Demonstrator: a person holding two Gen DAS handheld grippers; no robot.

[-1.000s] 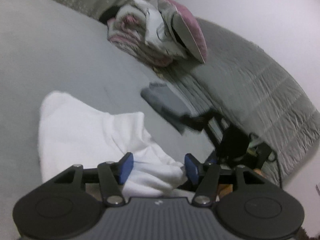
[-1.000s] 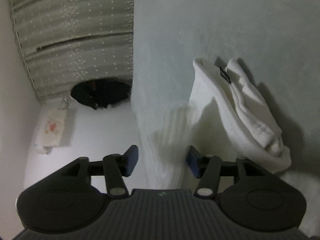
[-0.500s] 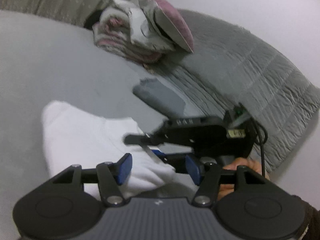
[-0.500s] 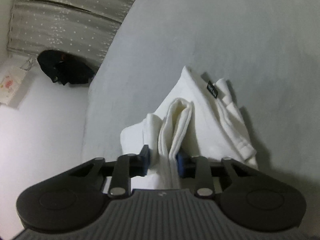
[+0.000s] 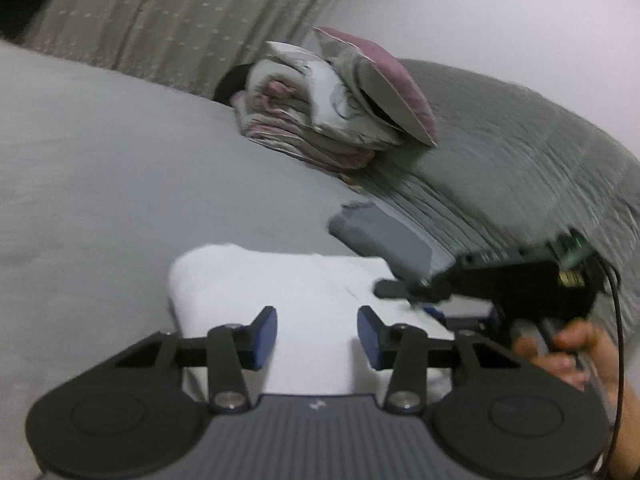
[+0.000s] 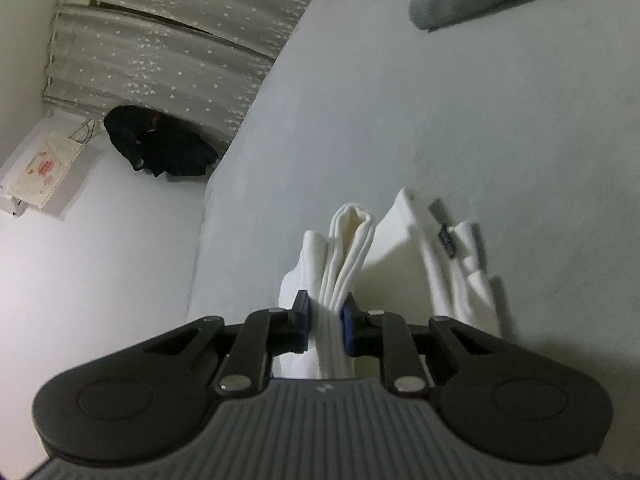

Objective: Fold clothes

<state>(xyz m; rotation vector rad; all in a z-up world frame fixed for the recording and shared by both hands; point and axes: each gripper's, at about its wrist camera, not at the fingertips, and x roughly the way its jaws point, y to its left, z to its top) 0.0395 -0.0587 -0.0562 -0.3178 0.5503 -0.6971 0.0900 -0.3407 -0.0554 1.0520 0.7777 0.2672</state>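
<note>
On the grey bed (image 5: 100, 168): my right gripper (image 6: 327, 322) clamped on a bunched fold of the white garment (image 6: 404, 248); my left gripper (image 5: 317, 336), fingers apart, above it.

A bedroom: bed (image 5: 100, 152), pillows (image 5: 340, 96), starred curtain (image 6: 160, 52).

Since a second ago the right gripper (image 6: 326, 322) has closed on a bunched fold of the white garment (image 6: 348, 248), lifting it. The left gripper (image 5: 317, 330), formerly over the garment's edge, now hovers open over its flat middle.
</note>
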